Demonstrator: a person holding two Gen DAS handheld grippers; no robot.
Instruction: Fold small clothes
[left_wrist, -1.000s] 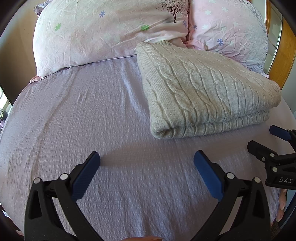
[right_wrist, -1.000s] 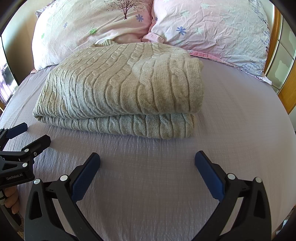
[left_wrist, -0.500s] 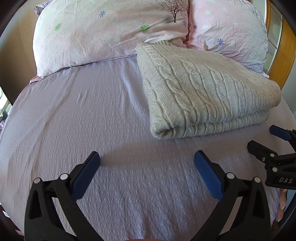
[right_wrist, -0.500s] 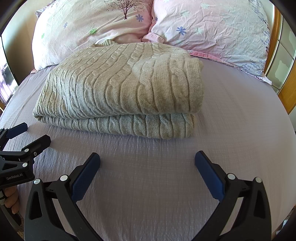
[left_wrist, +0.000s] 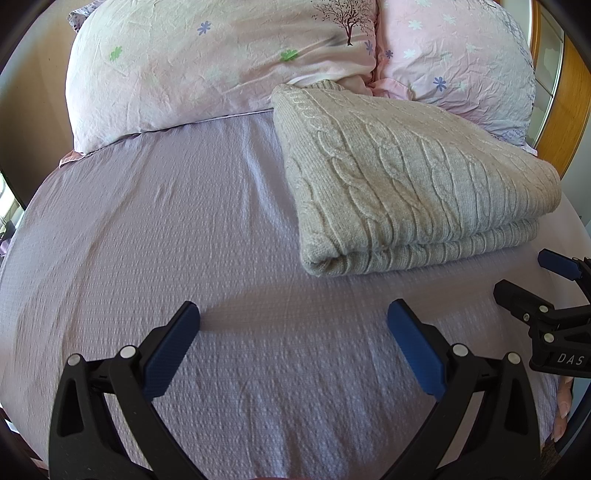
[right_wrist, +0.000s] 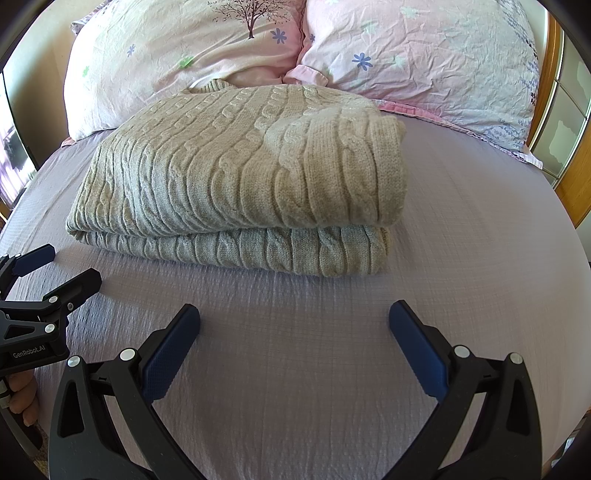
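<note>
Left wrist view: the left hand-held gripper (left_wrist: 293, 314) gapes wide and empty over the lilac bed (left_wrist: 147, 229). The folded grey sweater (left_wrist: 399, 184) lies far right, against two pillows (left_wrist: 221, 62).

Right wrist view: the right hand-held gripper (right_wrist: 294, 314) is spread wide, holding nothing, near the sweater (right_wrist: 240, 177).

The left gripper (left_wrist: 293, 325) and the right gripper (right_wrist: 294, 325) hover side by side, jaws spread wide, both holding nothing.
</note>
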